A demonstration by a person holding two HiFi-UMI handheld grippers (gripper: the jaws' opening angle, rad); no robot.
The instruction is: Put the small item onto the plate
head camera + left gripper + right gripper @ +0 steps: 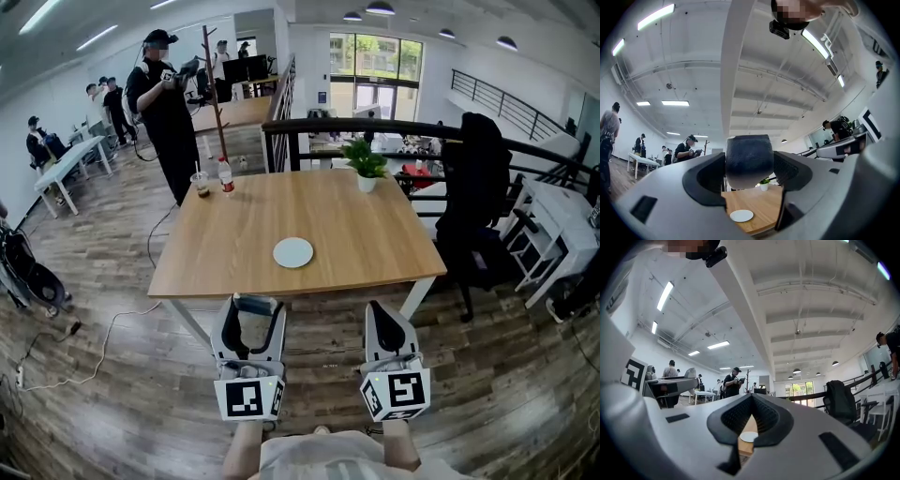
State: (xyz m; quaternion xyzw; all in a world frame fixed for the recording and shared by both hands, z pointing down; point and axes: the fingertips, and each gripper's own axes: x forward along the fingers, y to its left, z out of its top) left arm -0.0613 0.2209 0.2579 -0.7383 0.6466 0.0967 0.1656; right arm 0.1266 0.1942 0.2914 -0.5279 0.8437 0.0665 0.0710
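Note:
A white plate (292, 251) lies near the front edge of the wooden table (375, 234). The small item (749, 159), a dark blue-grey block, fills the gap between the jaws of my left gripper (750, 164). That gripper (251, 307) is shut on the item (253, 302) and hangs in front of the table, below its front edge. My right gripper (382, 319) is beside it to the right, shut with nothing between its jaws (751, 399). Both gripper views show the plate (741, 215) (749, 437) ahead on the table.
A potted plant (366, 164) stands at the table's far side; a bottle (225, 175) and a cup (200, 184) stand at its far left corner. A black chair (478, 197) is to the right. A person (164, 103) stands beyond the table's left end.

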